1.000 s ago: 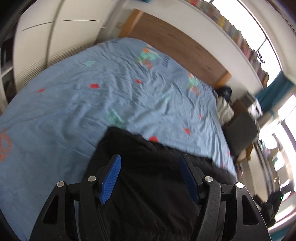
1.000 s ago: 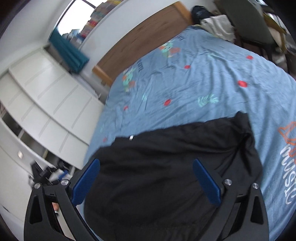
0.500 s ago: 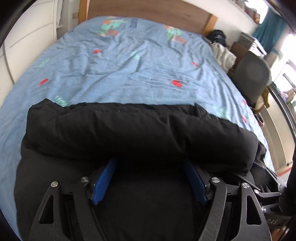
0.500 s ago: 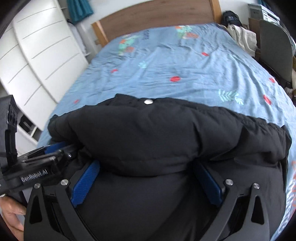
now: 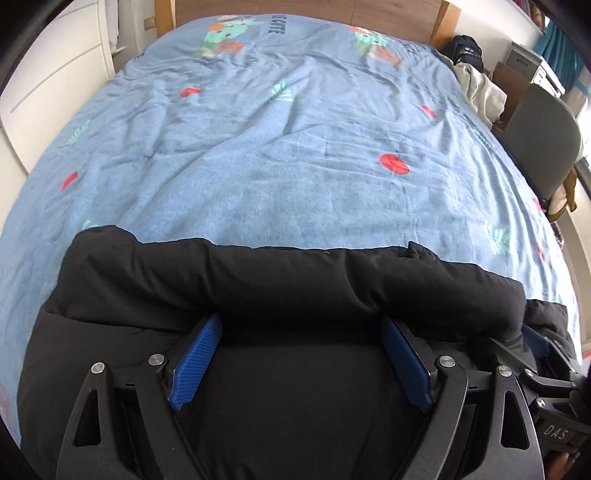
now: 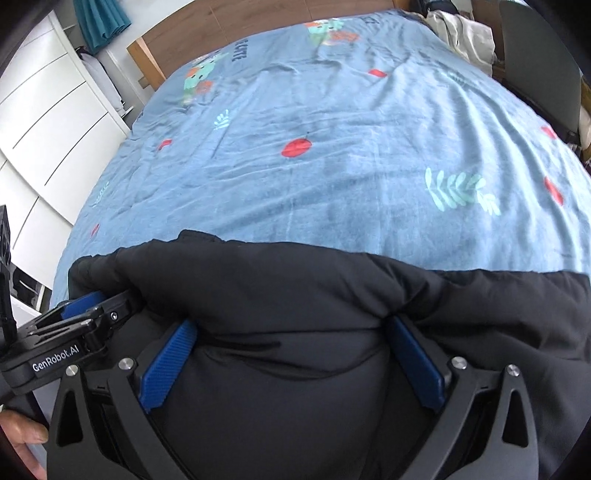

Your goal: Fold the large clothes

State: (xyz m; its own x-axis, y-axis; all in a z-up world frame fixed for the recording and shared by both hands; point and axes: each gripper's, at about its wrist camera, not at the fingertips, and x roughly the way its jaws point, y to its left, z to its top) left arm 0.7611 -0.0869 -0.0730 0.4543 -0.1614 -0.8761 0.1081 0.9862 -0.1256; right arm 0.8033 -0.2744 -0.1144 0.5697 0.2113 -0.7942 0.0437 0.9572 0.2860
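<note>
A black puffy jacket [image 5: 288, 288] lies on the near end of the bed, with a thick fold rolled across it. It also fills the bottom of the right wrist view [image 6: 314, 295]. My left gripper [image 5: 299, 332] is open, its blue fingertips tucked under the fold. My right gripper [image 6: 291, 332] is open too, fingertips hidden under the same fold. The right gripper shows at the right edge of the left wrist view [image 5: 543, 354]. The left gripper shows at the left of the right wrist view [image 6: 74, 325].
A blue patterned bedsheet [image 5: 295, 147] covers the bed beyond the jacket. A wooden headboard [image 6: 258, 33] is at the far end. White cupboards [image 6: 48, 129] stand on the left. A grey chair [image 5: 543, 140] and piled clothes [image 5: 480, 88] are on the right.
Both grippers swung from angled views to face the headboard and dropped low. They pushed forward under the jacket's rolled fold, which has moved a little farther up the bed.
</note>
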